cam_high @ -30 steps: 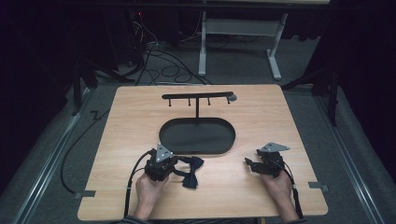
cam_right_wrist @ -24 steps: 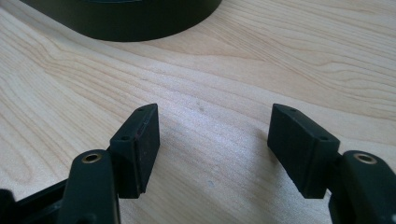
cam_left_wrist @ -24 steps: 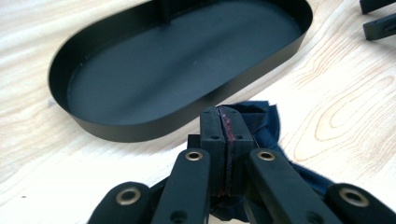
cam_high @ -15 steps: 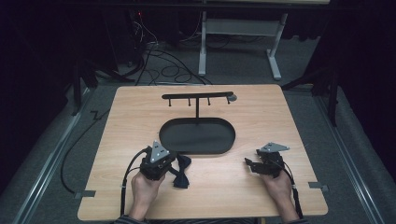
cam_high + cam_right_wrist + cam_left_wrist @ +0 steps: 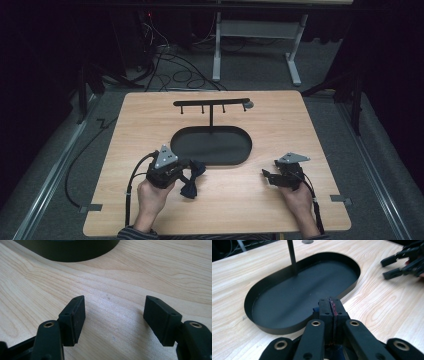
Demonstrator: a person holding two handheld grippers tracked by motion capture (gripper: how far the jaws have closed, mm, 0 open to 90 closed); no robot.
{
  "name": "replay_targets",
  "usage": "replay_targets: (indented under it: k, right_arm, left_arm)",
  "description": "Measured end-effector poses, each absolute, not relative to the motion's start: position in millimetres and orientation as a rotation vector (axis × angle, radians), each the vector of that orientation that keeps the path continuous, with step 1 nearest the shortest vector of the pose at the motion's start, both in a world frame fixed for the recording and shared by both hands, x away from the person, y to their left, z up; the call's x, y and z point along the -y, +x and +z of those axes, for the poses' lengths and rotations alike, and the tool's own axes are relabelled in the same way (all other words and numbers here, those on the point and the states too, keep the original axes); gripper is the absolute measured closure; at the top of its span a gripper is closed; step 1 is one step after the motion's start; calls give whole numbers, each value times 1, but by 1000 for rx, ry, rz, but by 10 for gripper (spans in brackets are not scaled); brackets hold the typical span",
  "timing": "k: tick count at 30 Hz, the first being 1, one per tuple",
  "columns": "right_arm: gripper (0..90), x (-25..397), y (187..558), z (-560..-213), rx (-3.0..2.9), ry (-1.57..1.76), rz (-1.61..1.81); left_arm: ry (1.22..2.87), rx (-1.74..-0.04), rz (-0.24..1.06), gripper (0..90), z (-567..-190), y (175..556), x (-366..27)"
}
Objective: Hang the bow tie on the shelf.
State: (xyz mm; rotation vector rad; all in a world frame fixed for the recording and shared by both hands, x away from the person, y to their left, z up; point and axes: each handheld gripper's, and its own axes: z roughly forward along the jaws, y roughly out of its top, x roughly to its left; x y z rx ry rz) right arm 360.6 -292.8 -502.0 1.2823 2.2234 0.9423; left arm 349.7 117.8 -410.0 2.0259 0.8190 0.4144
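My left gripper (image 5: 186, 174) is near the table's front left, shut on a dark navy bow tie (image 5: 193, 179) that hangs from its jaws just in front of the black oval tray (image 5: 173, 146). In the left gripper view the gripper (image 5: 332, 307) has its jaws pressed together, with blue fabric (image 5: 315, 311) showing beside them and the tray (image 5: 265, 328) just beyond. My right gripper (image 5: 267, 176) rests at the front right, open and holding nothing. In the right gripper view the gripper (image 5: 114, 308) has bare wood between its jaws.
A thin post rises from the tray's back edge to a black T-bar hanger (image 5: 212, 102) with small hooks. The right gripper (image 5: 400, 264) appears far right in the left gripper view. The tray's edge (image 5: 75, 253) lies ahead of the right jaws. Cables lie on the floor behind the table.
My left gripper has drifted slightly left and back with the bow tie still held. The right gripper has stayed put.
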Motion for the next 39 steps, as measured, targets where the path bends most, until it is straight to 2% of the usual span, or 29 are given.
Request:
replay_targets:
  k: [27, 39]
  right_arm:
    - [352, 293, 361, -502, -2223, 1283, 944]
    - [351, 293, 361, -502, -2225, 1281, 943]
  left_arm:
    - [1988, -819, 503, 888, -368, 373, -138]
    - [2017, -827, 489, 888, -363, 390, -132]
